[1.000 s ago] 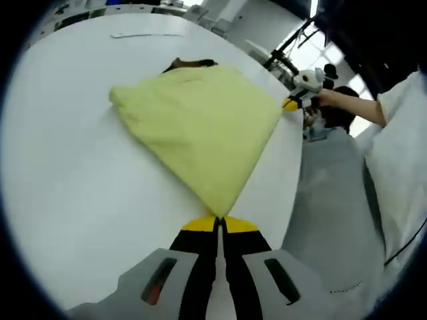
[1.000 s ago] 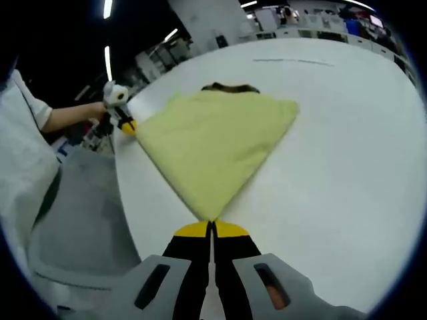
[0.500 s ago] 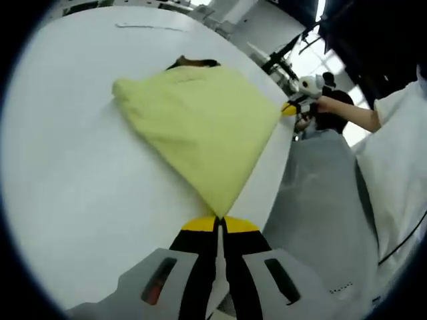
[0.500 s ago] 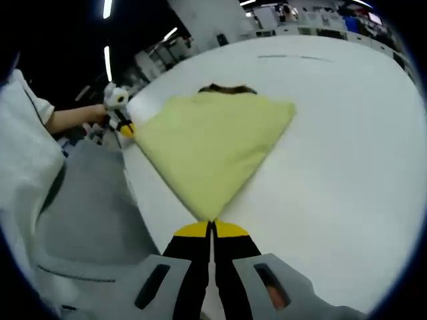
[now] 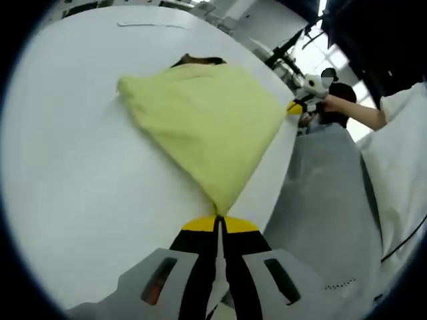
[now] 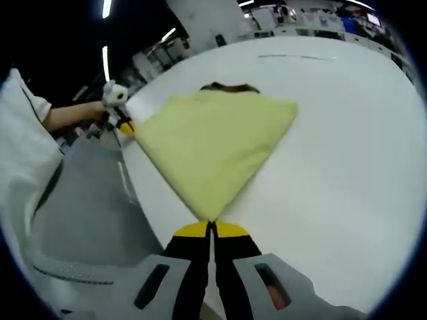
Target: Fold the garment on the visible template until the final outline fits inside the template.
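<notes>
**Both grippers pinching garment corners at the table edge**

Against the frames of a second ago, the garment keeps the same outline and the same place on the table; only the cameras have shifted slightly.

The left gripper has its jaws closed on one pointed corner of the garment. The right gripper likewise has its jaws closed on another corner.

The garment is pale yellow, soft and finely textured, folded to a rough diamond, lying flat by the table's near edge. A dark patch shows at its far corner. The table is smooth, white and matte. A thin line lies near the far edge.
</notes>
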